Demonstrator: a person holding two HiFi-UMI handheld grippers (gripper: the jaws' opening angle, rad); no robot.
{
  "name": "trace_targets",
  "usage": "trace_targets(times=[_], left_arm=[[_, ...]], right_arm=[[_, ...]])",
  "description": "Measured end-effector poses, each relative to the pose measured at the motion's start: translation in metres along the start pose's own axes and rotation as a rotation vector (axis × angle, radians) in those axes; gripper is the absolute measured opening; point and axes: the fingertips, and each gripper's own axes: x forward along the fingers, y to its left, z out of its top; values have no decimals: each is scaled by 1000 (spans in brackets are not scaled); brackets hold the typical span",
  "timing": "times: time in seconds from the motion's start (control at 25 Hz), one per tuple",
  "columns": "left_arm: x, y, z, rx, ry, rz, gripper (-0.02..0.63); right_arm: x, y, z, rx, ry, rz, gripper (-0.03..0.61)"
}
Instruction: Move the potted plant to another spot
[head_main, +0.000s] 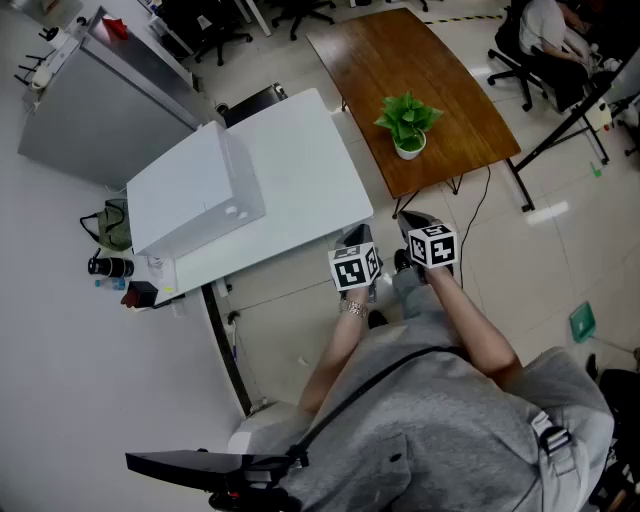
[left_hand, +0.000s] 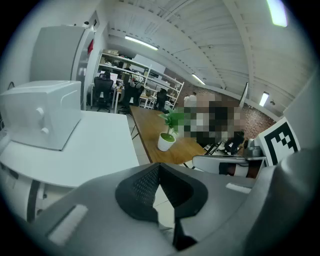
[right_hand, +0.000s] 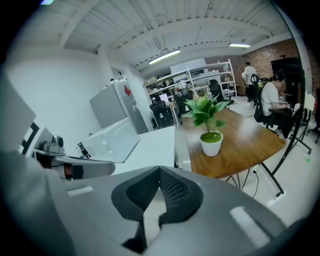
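The potted plant (head_main: 407, 125), green leaves in a small white pot, stands on the brown wooden table (head_main: 440, 90) near its near right corner. It also shows in the left gripper view (left_hand: 166, 136) and the right gripper view (right_hand: 209, 134). Both grippers hang in front of the person, off the tables and well short of the plant. The left gripper (head_main: 356, 240) is shut with nothing between its jaws. Beside it, the right gripper (head_main: 416, 222) is shut and empty too, pointing toward the wooden table's near edge.
A white table (head_main: 300, 170) with a white box (head_main: 195, 190) on it adjoins the wooden table on the left. A grey cabinet (head_main: 90, 110) stands behind. Office chairs and a seated person (head_main: 550, 30) are at the far right. A cable (head_main: 478, 215) hangs under the wooden table.
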Motion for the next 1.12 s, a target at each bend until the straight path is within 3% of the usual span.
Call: trace_targets(times=[0.2, 0.32, 0.4, 0.52, 0.56, 0.72, 0.88, 1.12], left_arm=[[69, 5, 51, -1, 3, 47, 14], [104, -11, 89, 0, -15, 44, 14], [121, -22, 111, 2, -34, 35, 14], [132, -28, 125, 31, -37, 44, 14], [134, -25, 123, 47, -25, 59, 14], [143, -1, 104, 47, 47, 107, 14], [151, 14, 114, 17, 52, 114, 14], [142, 27, 133, 30, 33, 127, 14]], right_arm=[[48, -67, 58, -25, -37, -2, 21], [76, -120, 82, -81, -11, -51, 176], [98, -160, 80, -101, 44, -104, 351], [130, -208, 67, -117, 92, -174, 551], [140, -218, 65, -115, 86, -186, 584], [178, -233, 67, -108, 42, -203, 584], [211, -237, 81, -138, 43, -216, 586], [230, -249, 59, -118, 177, -242, 584]])
